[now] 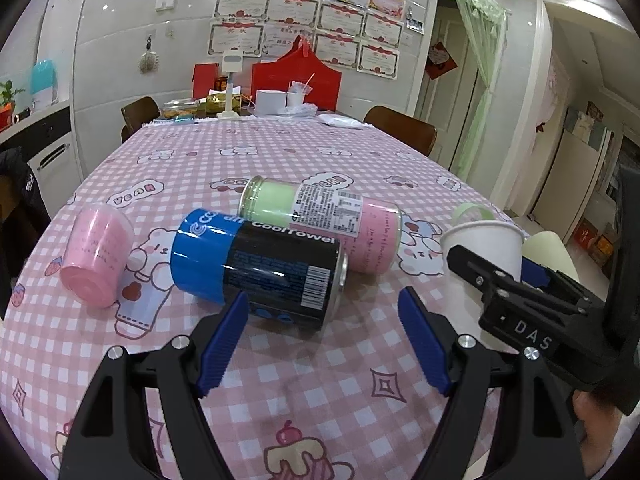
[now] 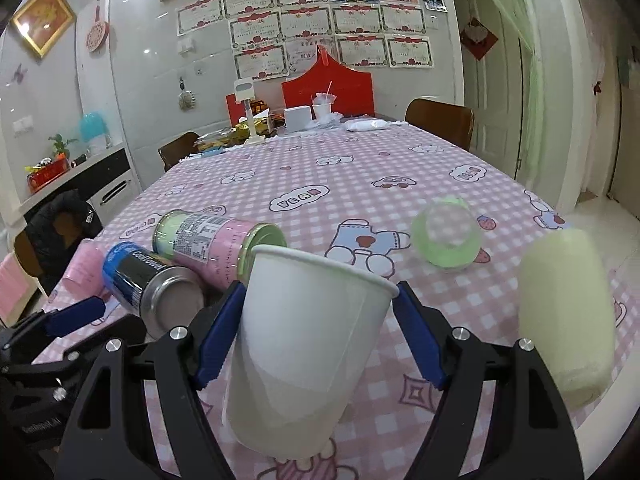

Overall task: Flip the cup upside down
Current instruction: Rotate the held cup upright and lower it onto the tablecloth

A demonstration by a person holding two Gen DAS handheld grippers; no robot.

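A white paper cup [image 2: 304, 356] stands upright, rim up, between the blue pads of my right gripper [image 2: 320, 332]. The left pad touches the cup's side; the right pad stands a little apart from the rim, so the jaws are open around it. The cup also shows in the left wrist view [image 1: 486, 246] at the right, with the right gripper's black body in front of it. My left gripper [image 1: 324, 340] is open and empty, just in front of a blue-and-black can [image 1: 256, 264] lying on its side.
On the pink checked tablecloth [image 1: 280, 152] lie a green-and-pink canister [image 1: 320, 220], a pink cup [image 1: 98, 256] at the left, a green clear cup [image 2: 448, 240] and a pale yellow cylinder [image 2: 566, 320] at the right. Boxes and chairs stand at the far end.
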